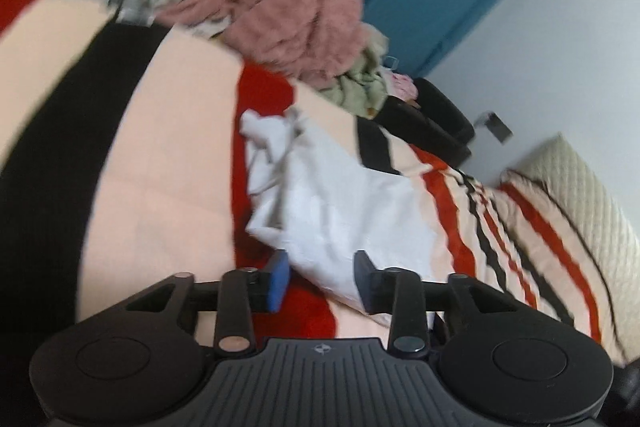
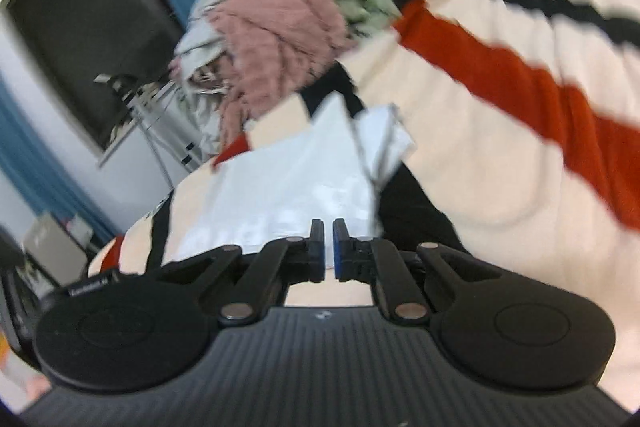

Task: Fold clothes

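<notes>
The white garment lies on the striped blanket covering the bed. Left tongs are spread wide around its near corner, right tongs pinching its edge (both views pretty blurry).

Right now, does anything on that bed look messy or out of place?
Yes. The white garment lies rumpled and askew on the striped blanket, its drawstring loose. Behind it, a heap of unfolded clothes sits jumbled at the bed's far edge.

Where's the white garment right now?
The white garment lies on the striped blanket in front of the pink laundry pile; the left claw is open around its near edge, the right claw pinching another edge.
</notes>
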